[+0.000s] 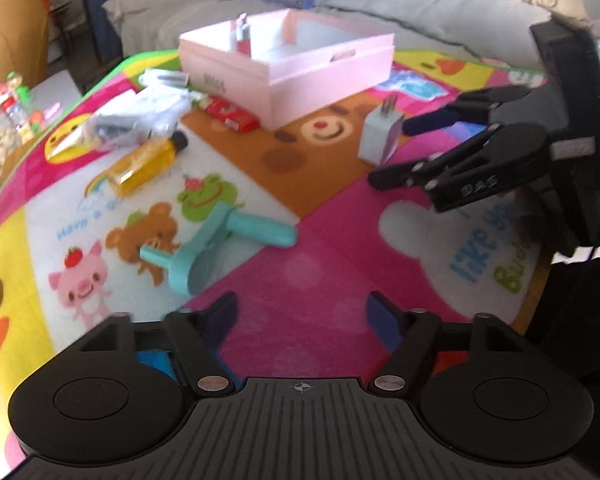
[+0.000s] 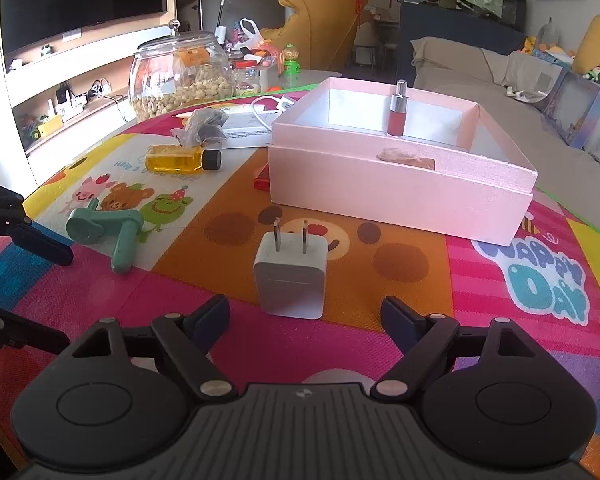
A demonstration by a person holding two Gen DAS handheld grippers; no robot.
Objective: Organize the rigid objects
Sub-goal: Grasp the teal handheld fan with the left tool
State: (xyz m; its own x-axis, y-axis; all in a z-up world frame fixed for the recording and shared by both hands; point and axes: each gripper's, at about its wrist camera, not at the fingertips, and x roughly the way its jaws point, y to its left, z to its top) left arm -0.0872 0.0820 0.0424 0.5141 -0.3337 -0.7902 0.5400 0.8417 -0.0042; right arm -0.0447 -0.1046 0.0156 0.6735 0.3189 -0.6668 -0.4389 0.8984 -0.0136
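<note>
Living room, table under a bright cartoon mat [image 2: 300,360]; sofa and a big jar [image 2: 180,76] of nuts behind.

Charger [image 2: 290,276] stands upright on the mat, prongs up, just ahead of the right gripper [image 2: 306,320], whose jaws stand wide with nothing between them. The pink box [image 2: 400,196] is just beyond it, with a red vial [image 2: 397,110] standing inside. The left gripper [image 1: 302,316] is also spread and empty, over bare mat; the teal tool [image 1: 220,248] lies near its left side.

Risks, as a guess:
- Charger is tall on a small base, so a one-sided touch could tip it or push it away before the grip closes.
- Smooth sides could slip in a high pinch.
- Dropping it in carelessly could topple the vial.
- The two grippers are near each other and could collide.

Also on the mat: yellow bottle [image 2: 182,159], red pack [image 1: 230,114], bagged clutter [image 1: 136,122].
</note>
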